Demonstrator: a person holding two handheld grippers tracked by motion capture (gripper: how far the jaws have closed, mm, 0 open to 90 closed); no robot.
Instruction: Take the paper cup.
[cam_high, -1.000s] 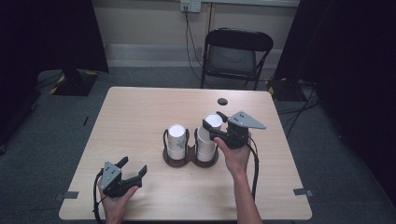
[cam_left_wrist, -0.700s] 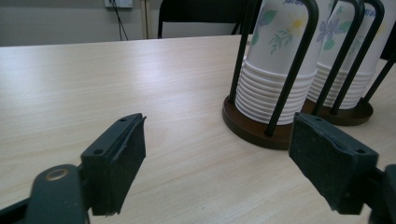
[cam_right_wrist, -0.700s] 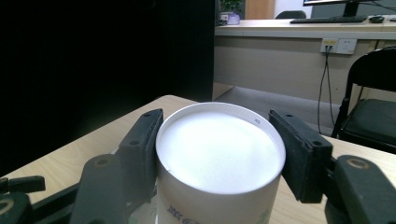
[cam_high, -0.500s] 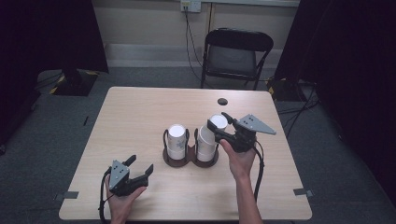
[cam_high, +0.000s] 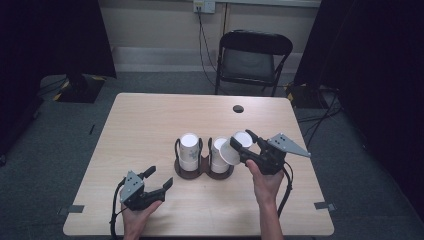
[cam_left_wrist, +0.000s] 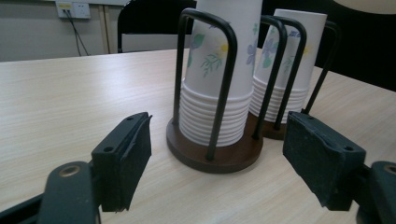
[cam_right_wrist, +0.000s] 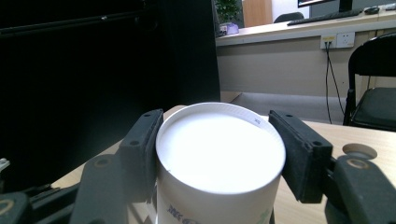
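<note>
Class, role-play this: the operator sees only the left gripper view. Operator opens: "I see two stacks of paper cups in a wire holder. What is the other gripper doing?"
Observer: The right gripper is shut on a single paper cup, tilted on its side above the right stack.
Operator: Which end faces its camera?
Observer: The cup's white bottom, between the two pads.
Operator: Anything else on the table?
Observer: A small round hole near the far edge, with a black folding chair beyond it.
</note>
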